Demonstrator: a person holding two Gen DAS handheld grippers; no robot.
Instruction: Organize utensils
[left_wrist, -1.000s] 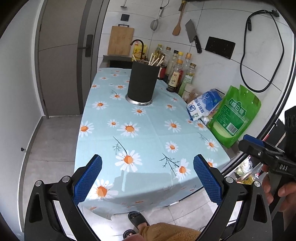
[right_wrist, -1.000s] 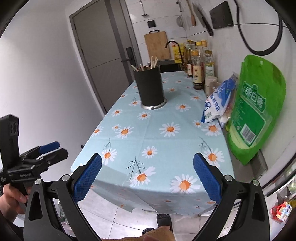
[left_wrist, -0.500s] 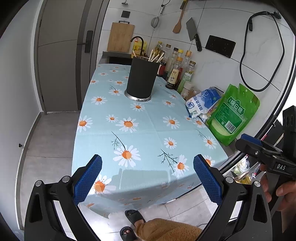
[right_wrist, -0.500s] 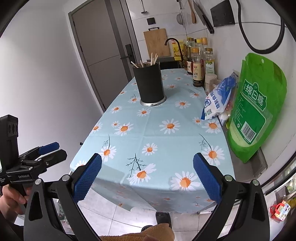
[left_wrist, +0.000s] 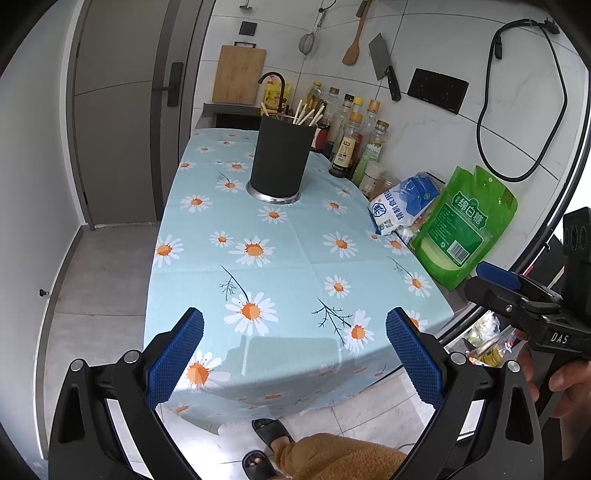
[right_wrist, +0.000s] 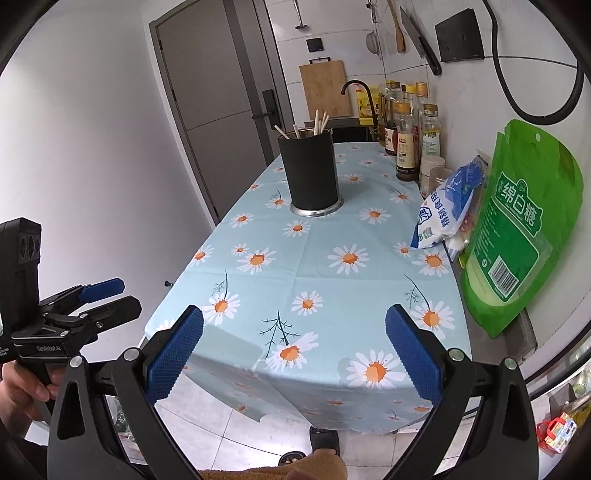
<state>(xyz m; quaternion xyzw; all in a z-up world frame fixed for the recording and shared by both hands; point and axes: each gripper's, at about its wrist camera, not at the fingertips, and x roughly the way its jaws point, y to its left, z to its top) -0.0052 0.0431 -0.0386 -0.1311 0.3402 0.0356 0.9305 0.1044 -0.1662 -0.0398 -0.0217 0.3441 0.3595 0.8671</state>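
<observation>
Standing upright toward the far end of the worktop, one black holder is seen with roughly six pale chopsticks leaning inside it, gathered where they would be kept tidy; no loose utensil is seen on the daisy cloth. The left hand-held gripper and the right hand-held gripper are both held wide open and empty off the near edge, so the scene would fit either chopsticks still to be fetched or all already stowed.

Green bag reads "绵白糖"; right gripper reads "DAS".
</observation>
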